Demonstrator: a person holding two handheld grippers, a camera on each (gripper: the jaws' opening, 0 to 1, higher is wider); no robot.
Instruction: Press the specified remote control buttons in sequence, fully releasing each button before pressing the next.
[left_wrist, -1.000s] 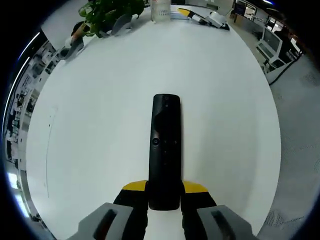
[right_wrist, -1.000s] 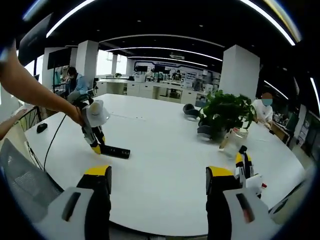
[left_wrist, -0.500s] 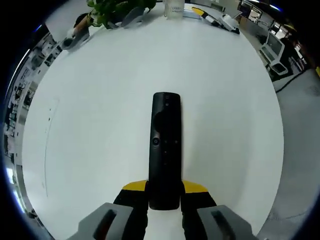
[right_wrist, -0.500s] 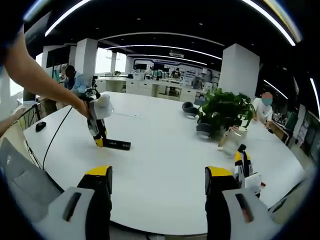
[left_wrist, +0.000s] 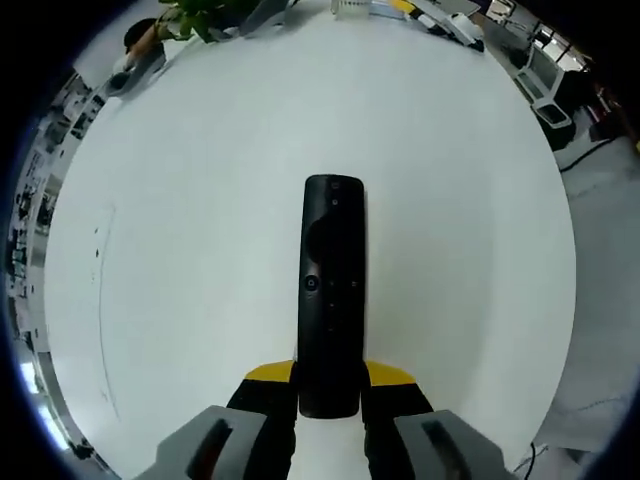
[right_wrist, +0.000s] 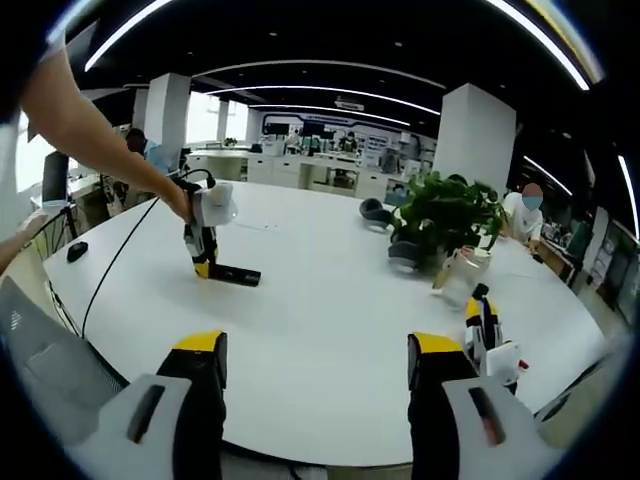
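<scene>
The left gripper (left_wrist: 330, 395) is clenched on the near end of the one black remote control (left_wrist: 332, 290): its two yellow-tipped jaws stand hard against the remote's sides at the bottom of the left gripper view. From that grip the remote's long axis runs straight toward twelve o'clock, button face up, its far end out over the white table (left_wrist: 180, 230). The small buttons sit about mid-length, with a larger dished pad just beyond them toward twelve.

The right gripper (right_wrist: 310, 350) is released, its jaws standing well apart with nothing between them, held above the near edge of the table. In the right gripper view the remote (right_wrist: 233, 274) lies toward ten o'clock, well apart from these jaws, with the other gripper (right_wrist: 204, 232) gripping its left end and a person's arm reaching in from the upper left. So the left one is already holding the remote; the free right one would, I judge, have to travel across toward ten o'clock to reach the buttons, meeting the remote roughly side-on.

Counted: one remote, two grippers. Also on the table toward one and two o'clock are one potted plant (right_wrist: 447, 217), one clear bottle (right_wrist: 455, 280) and one spare yellow-tipped tool (right_wrist: 488, 335) lying near the right edge.
</scene>
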